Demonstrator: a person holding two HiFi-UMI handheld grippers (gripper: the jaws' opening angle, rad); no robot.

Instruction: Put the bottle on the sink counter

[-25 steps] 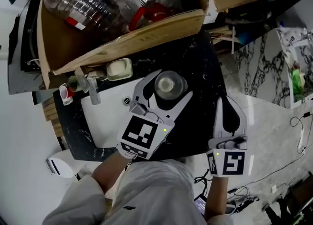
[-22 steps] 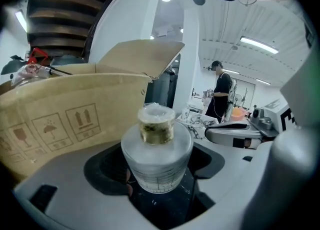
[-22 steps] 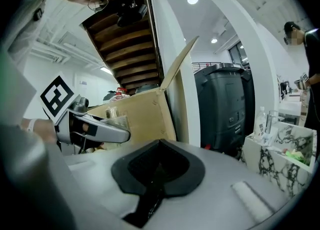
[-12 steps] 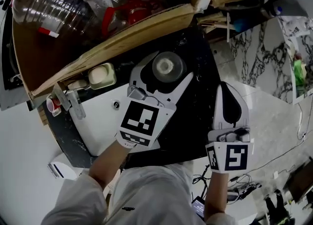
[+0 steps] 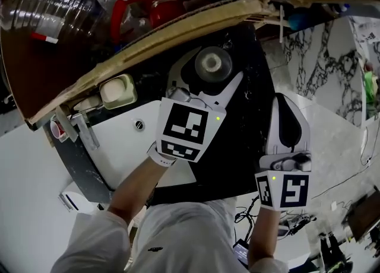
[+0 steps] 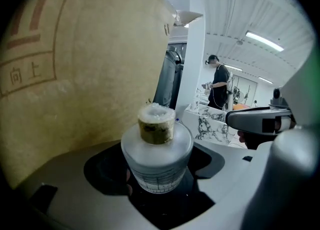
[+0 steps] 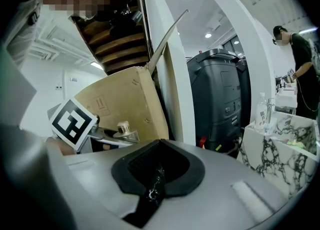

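Two tongs logged. Left tongs [image 5: 215,67] grip a small frosted bottle [image 6: 157,146] by its body, upright, over the black tabletop [image 5: 237,141], just beside a cardboard box [image 5: 148,34]; contact with tabletop unclear. Right tongs [image 7: 158,171] closed, empty.

The black, white-veined sink counter [image 5: 240,141] runs across the middle of the head view, with a white basin [image 5: 122,147] and its drain [image 5: 139,125] sunk into it at centre left. Along its upper-left edge stand a cream tub [image 5: 117,91], a metal tap [image 5: 83,134] and a small red cup [image 5: 54,129], close under the wall of a cardboard box [image 5: 154,40]. At right lies pale marbled floor [image 5: 332,111], with cables [image 5: 351,181] at lower right.
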